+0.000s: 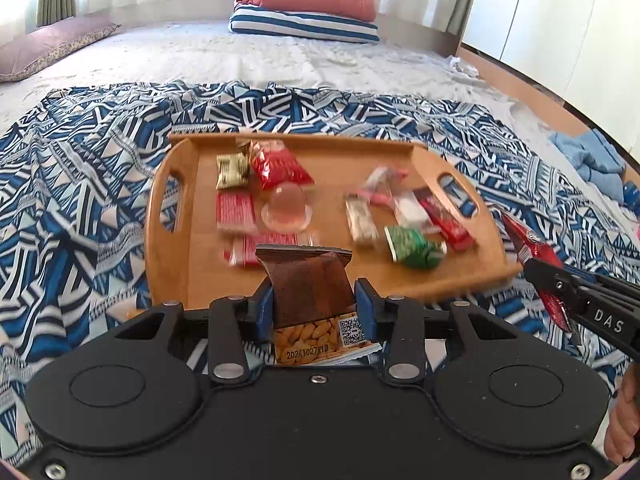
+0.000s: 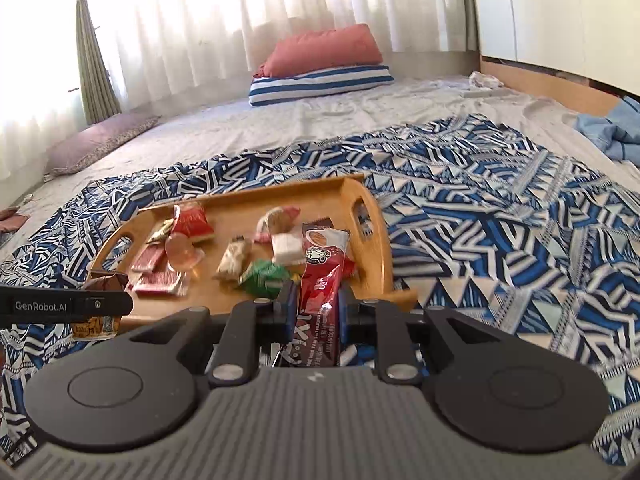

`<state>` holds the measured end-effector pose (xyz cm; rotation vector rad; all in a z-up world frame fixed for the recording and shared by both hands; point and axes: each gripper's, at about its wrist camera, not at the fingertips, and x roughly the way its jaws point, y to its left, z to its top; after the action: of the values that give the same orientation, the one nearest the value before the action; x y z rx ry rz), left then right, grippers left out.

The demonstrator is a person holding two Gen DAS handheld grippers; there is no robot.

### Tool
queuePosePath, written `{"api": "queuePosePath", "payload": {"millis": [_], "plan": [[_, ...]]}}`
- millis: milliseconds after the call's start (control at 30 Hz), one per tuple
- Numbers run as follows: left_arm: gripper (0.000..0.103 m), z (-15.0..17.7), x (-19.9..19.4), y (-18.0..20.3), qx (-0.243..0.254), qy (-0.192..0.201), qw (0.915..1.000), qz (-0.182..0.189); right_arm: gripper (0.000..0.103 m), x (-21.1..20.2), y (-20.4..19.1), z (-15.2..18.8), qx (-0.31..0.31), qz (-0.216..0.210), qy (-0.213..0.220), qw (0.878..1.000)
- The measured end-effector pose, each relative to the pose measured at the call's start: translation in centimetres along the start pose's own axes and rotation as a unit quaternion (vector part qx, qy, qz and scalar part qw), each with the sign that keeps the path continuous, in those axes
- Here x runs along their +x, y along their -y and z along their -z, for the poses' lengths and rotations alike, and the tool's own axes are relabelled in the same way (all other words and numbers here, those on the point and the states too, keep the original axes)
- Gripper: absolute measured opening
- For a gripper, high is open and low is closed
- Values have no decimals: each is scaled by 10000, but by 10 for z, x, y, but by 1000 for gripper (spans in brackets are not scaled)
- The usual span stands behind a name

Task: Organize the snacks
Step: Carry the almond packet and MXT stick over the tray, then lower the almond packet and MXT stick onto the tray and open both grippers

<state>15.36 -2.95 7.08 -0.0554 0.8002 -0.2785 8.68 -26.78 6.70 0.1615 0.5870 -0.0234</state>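
Left tool is clamped on a brown almond packet, orange nut print at its bottom. Right tool is pinched tight on a long red stick packet. Both sit at 6 o'clock of the wooden tray, on the bed.

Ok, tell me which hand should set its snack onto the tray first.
Probably left. The left gripper holds the brown almond packet right over the near rim of the wooden tray. The right gripper holds its red stick packet by the tray's right corner.
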Motion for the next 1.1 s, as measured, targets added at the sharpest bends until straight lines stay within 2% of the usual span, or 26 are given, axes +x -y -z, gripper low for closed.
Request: {"api": "queuePosePath", "payload": {"millis": [300,433,600,833,900,1100], "plan": [[39,-25,35,3,-61,-58,9999,64,24,46,7,-25,-146,66,-61,9999],[39,-28,52,8,-75,-166,9997,146,24,71,15,-35,-185,-4,-121,9998],[39,-29,71,15,-42,-259,9994,207,24,99,15,-43,-527,125,-204,9983],[39,-29,91,19,-59,-370,9992,163,24,124,13,-46,-726,87,-308,9968],[39,-29,94,18,-54,-395,9991,131,18,129,12,-47,-809,58,-334,9961],[39,-29,99,17,51,-337,9994,40,15,138,11,-47,-965,31,-356,9947]]}}
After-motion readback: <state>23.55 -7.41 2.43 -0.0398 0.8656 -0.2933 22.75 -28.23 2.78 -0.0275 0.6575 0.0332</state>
